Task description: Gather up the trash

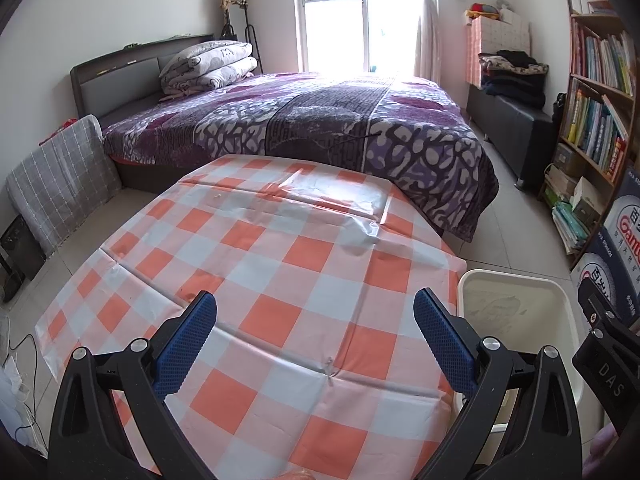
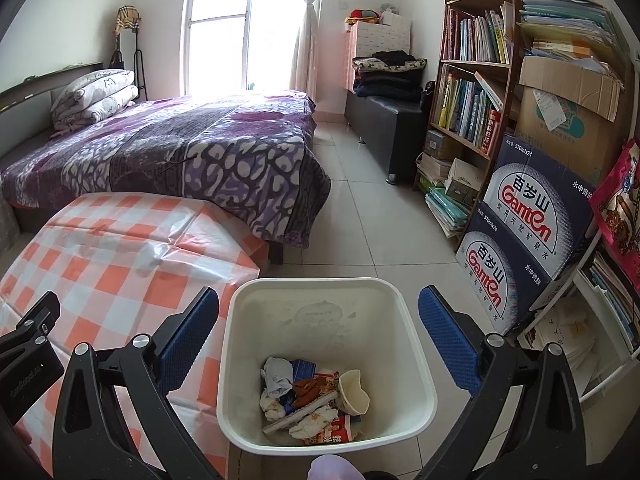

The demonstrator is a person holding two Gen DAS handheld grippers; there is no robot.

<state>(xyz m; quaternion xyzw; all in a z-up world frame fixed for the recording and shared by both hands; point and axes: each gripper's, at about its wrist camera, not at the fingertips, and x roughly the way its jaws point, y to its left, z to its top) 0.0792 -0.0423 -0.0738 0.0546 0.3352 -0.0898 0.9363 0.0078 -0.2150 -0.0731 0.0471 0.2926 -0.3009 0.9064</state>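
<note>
Home bedroom, made bed [image 1: 304, 120] with folded quilts [image 1: 208, 66], crowded bookshelf [image 2: 472, 80], bright window [image 1: 332, 12]

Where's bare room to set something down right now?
The checkered table is bare from the left gripper to the bed. Floor tiles between bed and bookshelf are open. The bin bottom is crowded with trash; boxes crowd the right.

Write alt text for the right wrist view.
The open right claw hangs over a white bin on the floor, holding crumpled wrappers and a paper cup. A checked table stands left of it, a bed beyond.
</note>
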